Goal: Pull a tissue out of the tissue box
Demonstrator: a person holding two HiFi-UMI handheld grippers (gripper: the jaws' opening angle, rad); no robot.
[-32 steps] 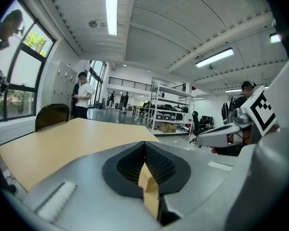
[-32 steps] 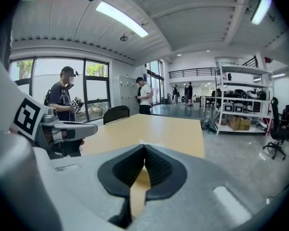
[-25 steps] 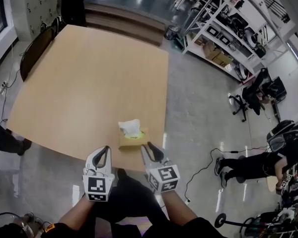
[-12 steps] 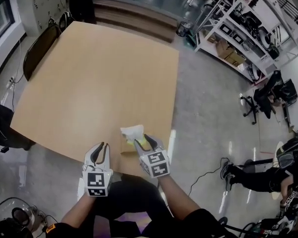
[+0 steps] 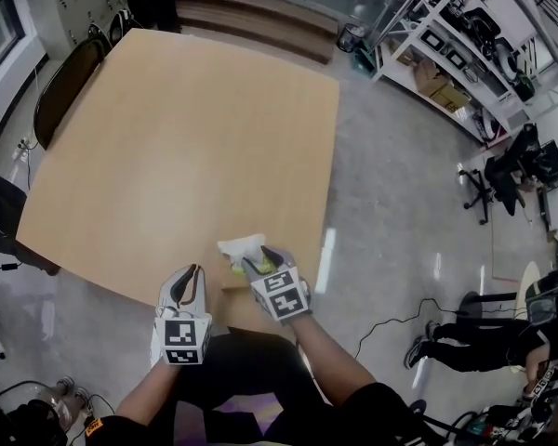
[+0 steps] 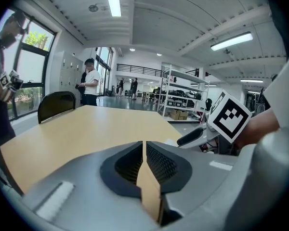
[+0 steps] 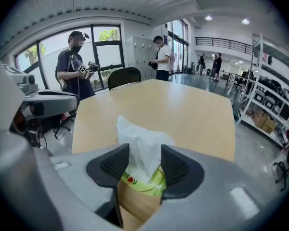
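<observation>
A brown tissue box (image 5: pixel 232 275) sits at the near edge of the wooden table (image 5: pixel 186 128), with a white tissue (image 5: pixel 240 246) standing up out of its green slot. My right gripper (image 5: pixel 259 260) is tipped down over the box. In the right gripper view its jaws are opening, and the tissue (image 7: pixel 142 146) rises between the two pads (image 7: pixel 116 163) without being pressed; the box (image 7: pixel 137 198) lies just below. My left gripper (image 5: pixel 190 279) hovers to the left of the box at the table edge, its jaws (image 6: pixel 143 146) closed with nothing in them.
A dark chair (image 5: pixel 60 86) stands at the table's far left side. Metal shelves (image 5: pixel 446 35) with boxes line the right. Two people (image 7: pixel 74 66) (image 7: pixel 162 57) stand beyond the table by the windows. A cable (image 5: pixel 391 314) lies on the floor to the right.
My right gripper has moved forward and down onto the box, and its jaws have spread around the tissue. The left gripper has edged forward and lower beside the box.
</observation>
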